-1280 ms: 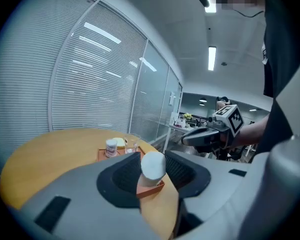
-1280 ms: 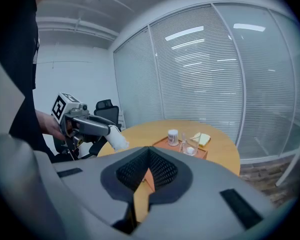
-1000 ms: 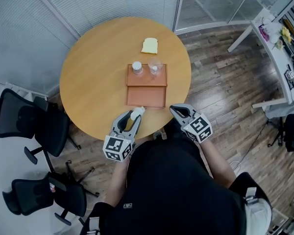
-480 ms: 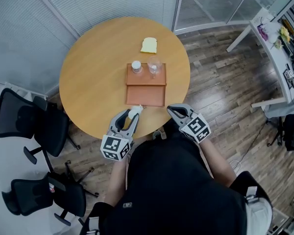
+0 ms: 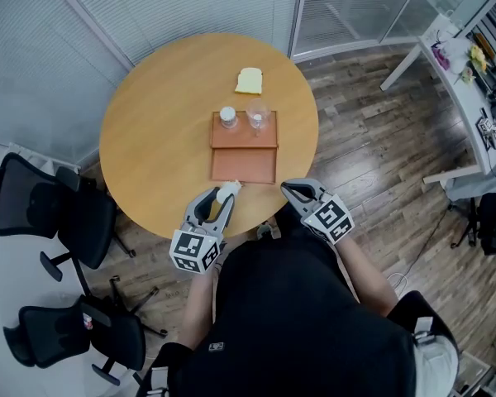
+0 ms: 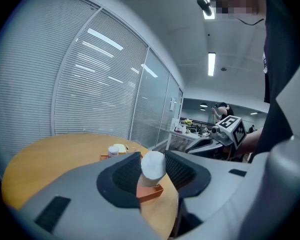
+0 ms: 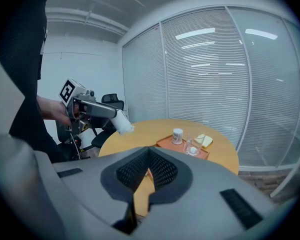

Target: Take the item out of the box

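An orange box [image 5: 244,165], low like a tray, lies on the round wooden table [image 5: 157,139]. A white jar [image 5: 228,116] and a clear glass [image 5: 257,119] stand at its far end. My left gripper [image 5: 221,198] hovers just short of the box's near edge, shut on a small white cylinder [image 5: 229,190]. In the left gripper view the cylinder [image 6: 152,165] stands upright between the pads. My right gripper [image 5: 291,190] hangs at the table's near edge, shut and empty, its jaws together in the right gripper view [image 7: 149,171].
A yellow slab [image 5: 250,80] lies on the table beyond the box. Two black office chairs [image 5: 33,205] stand to the left on the wood floor. A white desk [image 5: 471,81] with clutter is at the far right. Glass walls with blinds close the back.
Almost nothing: the view shifted slightly. The left gripper still holds the white cylinder by the box's near edge, and the right gripper stays in place.
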Demonstrator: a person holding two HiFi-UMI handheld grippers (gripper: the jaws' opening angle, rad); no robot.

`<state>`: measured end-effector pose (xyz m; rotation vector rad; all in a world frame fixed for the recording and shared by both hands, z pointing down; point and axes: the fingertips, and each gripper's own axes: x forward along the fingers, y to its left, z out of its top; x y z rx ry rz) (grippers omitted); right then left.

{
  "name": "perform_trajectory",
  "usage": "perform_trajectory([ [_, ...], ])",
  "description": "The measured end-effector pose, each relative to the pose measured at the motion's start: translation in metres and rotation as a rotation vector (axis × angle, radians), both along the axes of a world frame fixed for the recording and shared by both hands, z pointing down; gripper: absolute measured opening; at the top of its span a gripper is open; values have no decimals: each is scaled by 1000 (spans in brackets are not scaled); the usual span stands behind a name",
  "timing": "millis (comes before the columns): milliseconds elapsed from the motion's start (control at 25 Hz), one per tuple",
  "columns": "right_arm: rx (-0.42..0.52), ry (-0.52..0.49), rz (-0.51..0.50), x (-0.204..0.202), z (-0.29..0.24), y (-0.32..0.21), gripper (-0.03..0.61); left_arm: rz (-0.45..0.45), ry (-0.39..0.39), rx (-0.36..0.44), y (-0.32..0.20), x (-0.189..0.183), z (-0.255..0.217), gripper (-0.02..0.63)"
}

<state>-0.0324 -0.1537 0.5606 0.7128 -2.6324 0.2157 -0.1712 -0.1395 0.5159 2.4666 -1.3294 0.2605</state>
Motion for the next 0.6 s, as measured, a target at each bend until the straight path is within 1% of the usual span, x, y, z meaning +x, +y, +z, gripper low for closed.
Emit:
perform_trajectory([
  [120,8,-11,20,1,-3,-2,5,13,-2,2,-3,3,-1,156],
  [320,4,15,31,6,2,-1,5,38,-13,3,-7,12,-1,156],
  [600,5,1,56,13,5,-2,5,44,-18,2,-9,17,2,156],
])
